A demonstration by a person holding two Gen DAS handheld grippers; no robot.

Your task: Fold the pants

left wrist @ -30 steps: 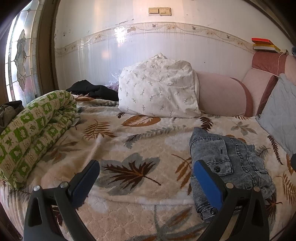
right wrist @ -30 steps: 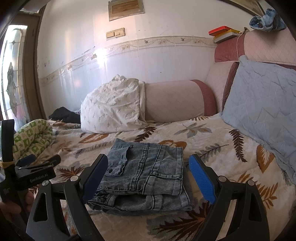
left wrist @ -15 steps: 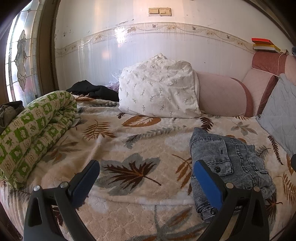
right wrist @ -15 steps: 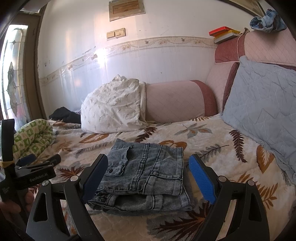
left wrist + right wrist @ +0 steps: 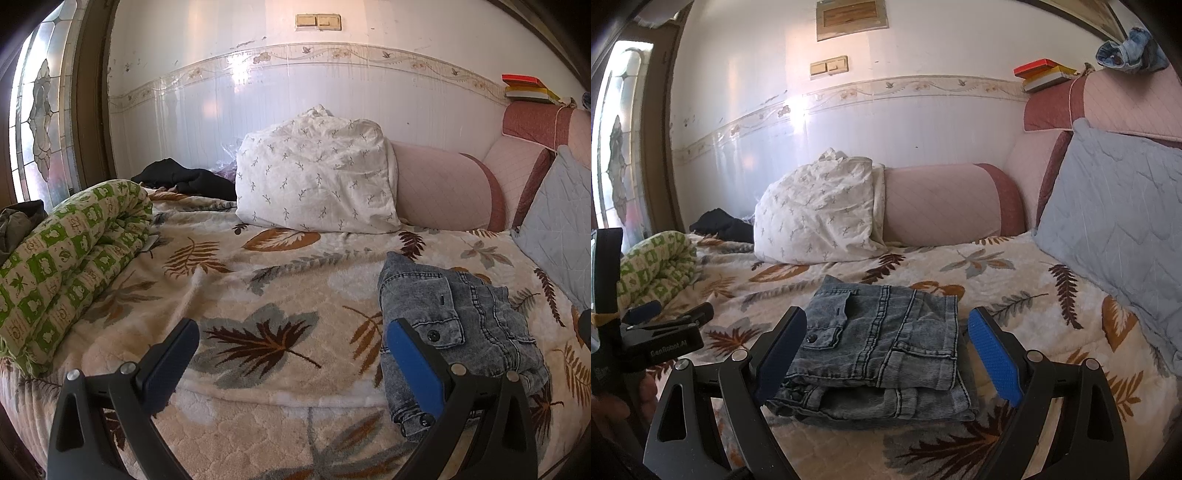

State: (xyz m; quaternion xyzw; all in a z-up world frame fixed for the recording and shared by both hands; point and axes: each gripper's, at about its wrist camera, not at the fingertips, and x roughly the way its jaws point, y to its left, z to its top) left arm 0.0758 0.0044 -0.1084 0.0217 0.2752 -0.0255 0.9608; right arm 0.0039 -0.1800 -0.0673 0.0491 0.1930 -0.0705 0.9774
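Denim pants (image 5: pixel 882 339) lie folded in a compact stack on the leaf-print blanket (image 5: pixel 1015 280). The right gripper (image 5: pixel 888 354) hovers before them, spread wide and holding nothing. The left gripper (image 5: pixel 291 363) is likewise wide and unloaded, left of the pants.

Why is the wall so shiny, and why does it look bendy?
Left wrist view: window light glares off the glossy wall; the fisheye lens bows its border. Right wrist view: the same bright glare patch; the folded pants stay sharp, and the corners go dark.
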